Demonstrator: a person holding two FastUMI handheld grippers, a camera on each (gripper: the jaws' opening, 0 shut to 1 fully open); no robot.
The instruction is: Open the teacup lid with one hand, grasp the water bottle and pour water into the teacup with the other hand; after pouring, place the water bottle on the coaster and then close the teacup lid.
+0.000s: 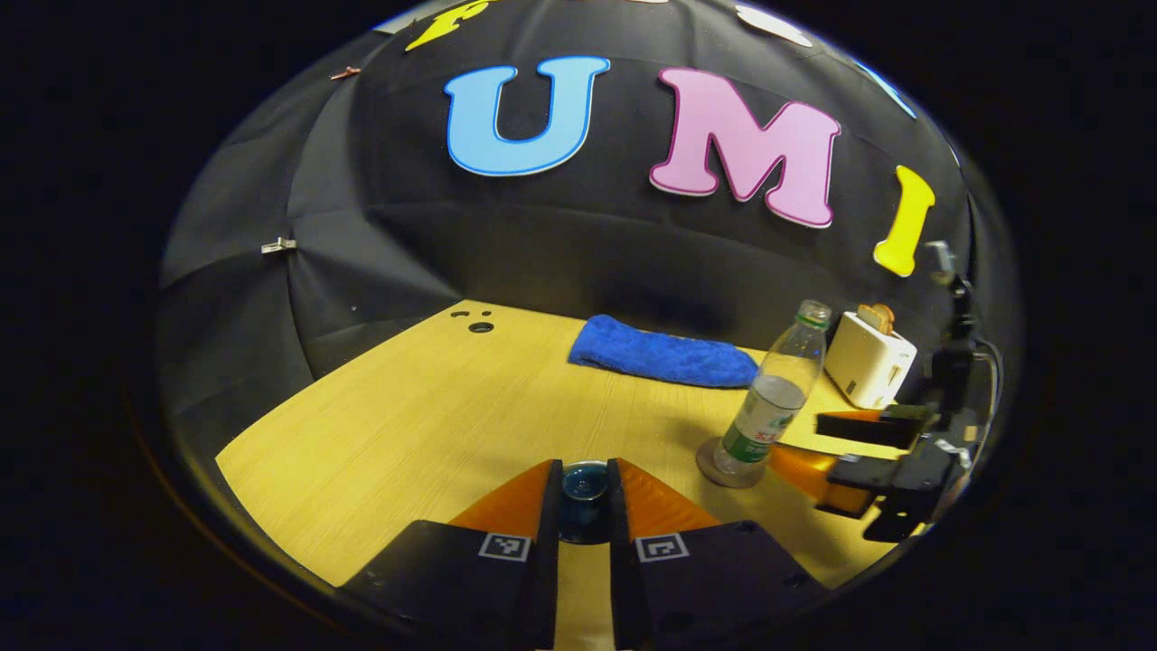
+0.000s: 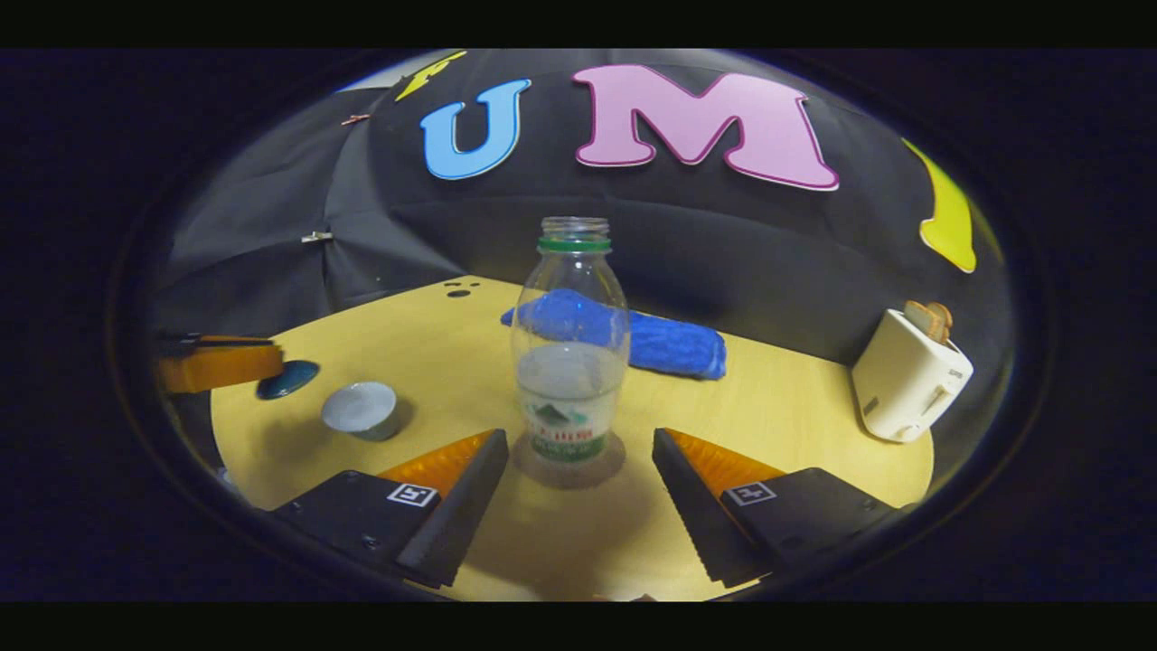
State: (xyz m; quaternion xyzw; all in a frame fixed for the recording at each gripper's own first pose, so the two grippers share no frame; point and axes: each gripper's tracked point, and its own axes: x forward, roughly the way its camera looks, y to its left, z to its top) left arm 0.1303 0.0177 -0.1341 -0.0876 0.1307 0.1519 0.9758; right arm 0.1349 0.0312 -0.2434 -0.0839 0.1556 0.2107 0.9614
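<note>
- Because the teacup lid is a small, hard, glossy blue piece, treat it as slippery and breakable; the left tool has its jaws drawn narrow with the lid clamped between them, above the bench.
- In the right gripper view, the left tool carries the lid at the far left, just beside the open teacup, which stands uncovered on the bench.
- The water bottle stands upright on the round coaster, uncapped, with water filling about the lower half.
- The right tool is spread wide, one finger on each side of the bottle base, apart from it on both sides.
- Handling judgement: the bottle is thin clear plastic, light, and likely to flex under pressure; the open neck means any tilt or squeeze can spill.
- Take hold, if needed, across the labelled lower body, where the water stiffens the wall and the label gives some grip; avoid the empty upper section.
- The bottle already sits on the coaster, so the remaining step appears to be lowering the lid onto the teacup; set it down square and gently.
- A blue towel and a white toaster lie well apart from the work.
</note>
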